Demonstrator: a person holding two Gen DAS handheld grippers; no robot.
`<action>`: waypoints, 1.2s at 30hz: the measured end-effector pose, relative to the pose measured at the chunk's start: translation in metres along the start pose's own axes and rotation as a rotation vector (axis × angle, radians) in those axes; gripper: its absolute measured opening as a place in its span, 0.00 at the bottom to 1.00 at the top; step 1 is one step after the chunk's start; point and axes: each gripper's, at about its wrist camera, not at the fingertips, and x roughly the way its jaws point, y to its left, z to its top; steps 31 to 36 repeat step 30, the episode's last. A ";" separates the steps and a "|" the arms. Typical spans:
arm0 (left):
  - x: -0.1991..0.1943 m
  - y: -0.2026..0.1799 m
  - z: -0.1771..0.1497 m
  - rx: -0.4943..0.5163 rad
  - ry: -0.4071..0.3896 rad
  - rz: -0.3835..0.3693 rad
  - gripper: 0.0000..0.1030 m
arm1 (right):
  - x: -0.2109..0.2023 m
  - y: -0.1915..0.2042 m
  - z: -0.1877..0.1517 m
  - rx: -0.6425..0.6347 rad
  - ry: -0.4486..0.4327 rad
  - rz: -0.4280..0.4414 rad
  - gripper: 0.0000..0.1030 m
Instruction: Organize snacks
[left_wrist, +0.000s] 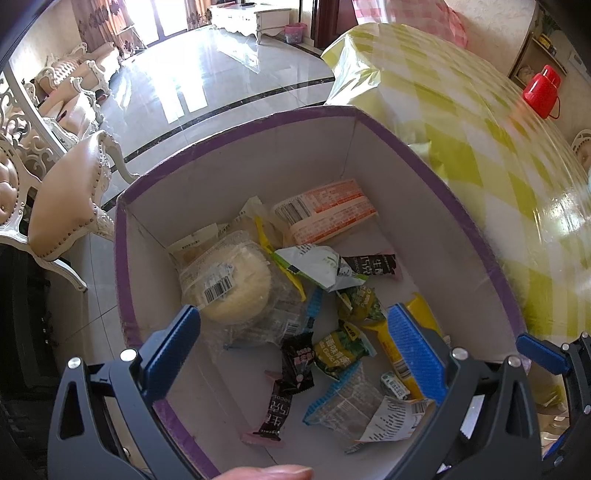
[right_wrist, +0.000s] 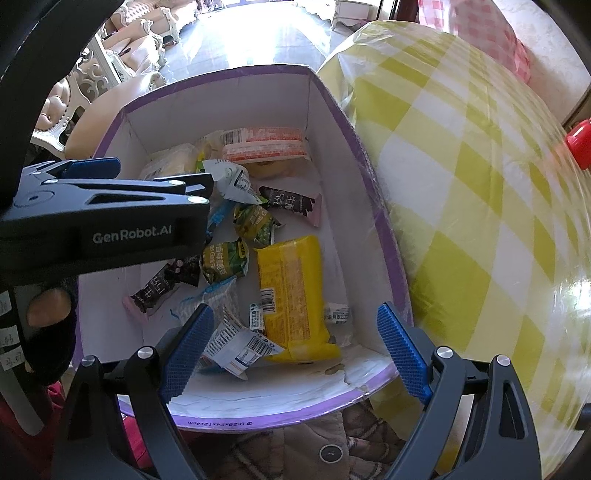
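Both tongs, left tongs (left_wrist: 295, 354) and right tongs (right_wrist: 295, 350), agape above the snack box (right_wrist: 332, 107)

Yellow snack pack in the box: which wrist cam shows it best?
Right wrist view. The yellow snack pack lies whole in the purple-rimmed box, barcode visible. In the left wrist view, the left hand-held gripper finger covers most of the pack.

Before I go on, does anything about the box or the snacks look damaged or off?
Yes. The box has a torn, stained near rim, worst at its right corner. The snacks lie in a loose jumble, and a white wrapper near the yellow pack looks crumpled. Nothing has spilled outside the box.
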 end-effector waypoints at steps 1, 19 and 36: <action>0.000 0.000 0.000 0.000 0.000 0.000 0.99 | 0.000 0.000 0.000 0.000 0.000 0.000 0.84; 0.003 0.002 0.000 -0.004 -0.004 0.018 0.99 | 0.001 0.001 -0.002 0.002 -0.004 0.001 0.84; -0.002 -0.008 0.001 0.001 0.009 0.023 0.99 | -0.018 -0.009 -0.008 0.015 -0.043 0.025 0.84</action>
